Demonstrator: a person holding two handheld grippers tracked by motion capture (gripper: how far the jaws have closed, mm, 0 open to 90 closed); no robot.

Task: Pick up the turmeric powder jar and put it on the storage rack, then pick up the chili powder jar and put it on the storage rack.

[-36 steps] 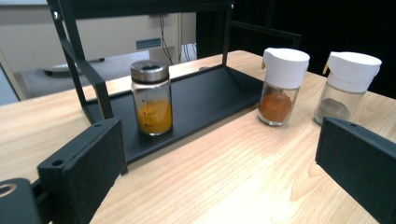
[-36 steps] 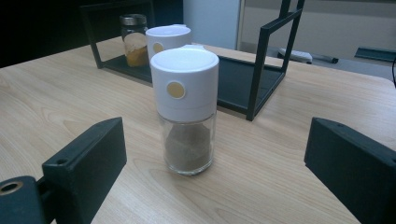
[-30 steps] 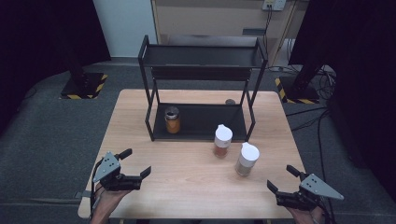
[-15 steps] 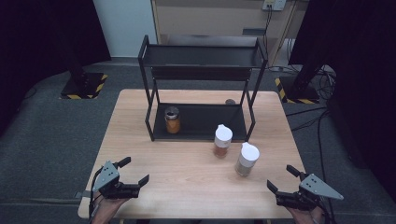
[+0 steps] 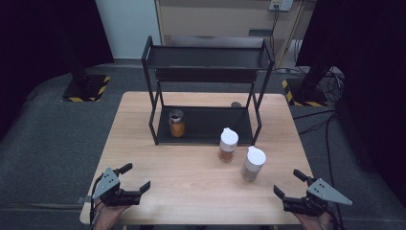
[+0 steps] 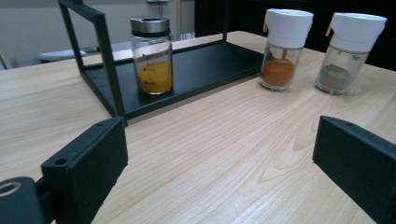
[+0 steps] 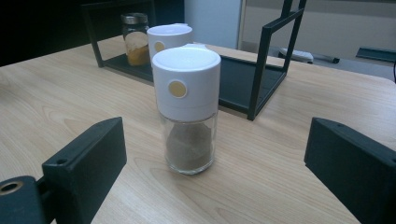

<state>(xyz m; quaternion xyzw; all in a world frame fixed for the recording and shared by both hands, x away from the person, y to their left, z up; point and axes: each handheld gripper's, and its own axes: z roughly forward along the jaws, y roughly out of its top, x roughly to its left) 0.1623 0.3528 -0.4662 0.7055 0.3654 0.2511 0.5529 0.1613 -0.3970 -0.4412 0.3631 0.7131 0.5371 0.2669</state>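
We find the clear glass shaker with a white cap and pale grey-brown powder (image 7: 188, 109) standing upright on the light wooden table (image 5: 191, 191), toward the near right. It sits just ahead of our right gripper (image 5: 292, 188), squarely between its jaws in the right gripper view — we judge it the likeliest thing to be picked up. The jaws stand wide apart and touch nothing.

Just to its left and slightly farther stands a second white-capped glass shaker holding orange powder (image 5: 228, 144), near but apart from the first. Both stand in front of the black metal two-tier rack (image 5: 209, 57), which suggests they are waiting to be shelved. A steel-lidded glass jar of yellow spice (image 5: 176, 123) already stands on the rack's lower shelf, at its left end.

Our left gripper (image 5: 134, 178) hovers at the near left corner, well apart from everything, jaws wide and empty — seemingly parked.
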